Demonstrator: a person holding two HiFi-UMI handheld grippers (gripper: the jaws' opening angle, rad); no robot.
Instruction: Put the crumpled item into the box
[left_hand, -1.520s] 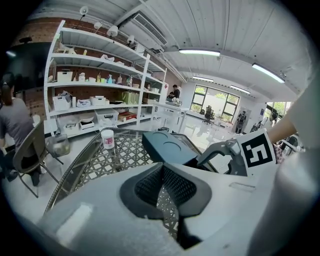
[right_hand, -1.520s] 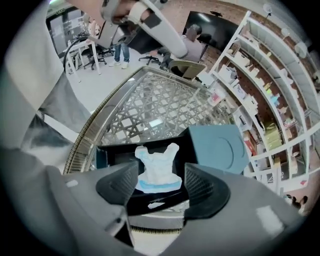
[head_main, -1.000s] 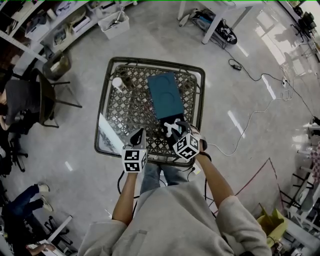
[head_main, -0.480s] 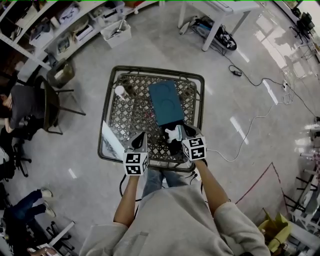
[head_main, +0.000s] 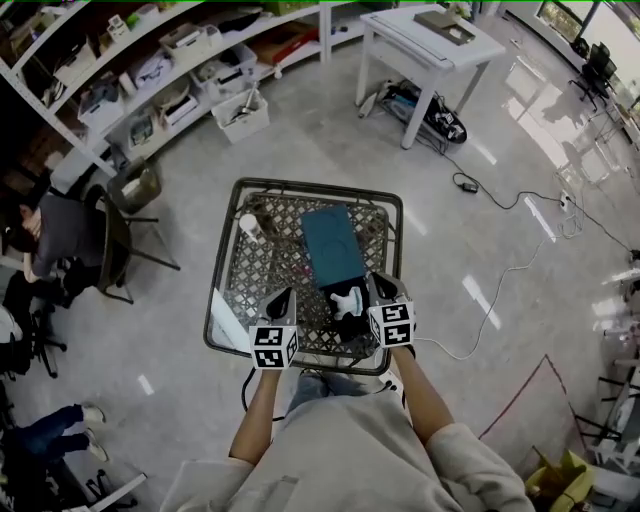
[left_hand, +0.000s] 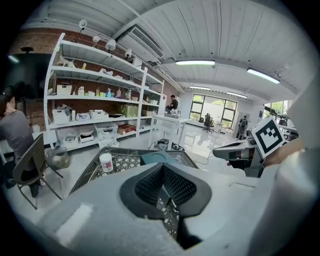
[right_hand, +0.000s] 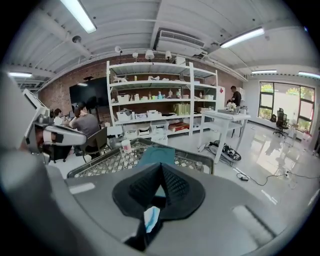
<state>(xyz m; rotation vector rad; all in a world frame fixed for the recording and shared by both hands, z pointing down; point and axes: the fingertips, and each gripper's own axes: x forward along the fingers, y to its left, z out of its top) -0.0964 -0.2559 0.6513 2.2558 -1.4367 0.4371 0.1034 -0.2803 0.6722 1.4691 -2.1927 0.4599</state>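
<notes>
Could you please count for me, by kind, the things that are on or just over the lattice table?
grippers: 2, the left gripper and the right gripper
teal box: 1
white jar: 1
crumpled item: 1, held by the right gripper
dark thing below the crumpled item, kind unclear: 1
Total: 6

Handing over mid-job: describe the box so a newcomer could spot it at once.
A square metal lattice table stands mid-floor. Just right of its centre lies the box, flat and oblong. It alone is teal; the small white jar at the far left corner is round and upright.
</notes>
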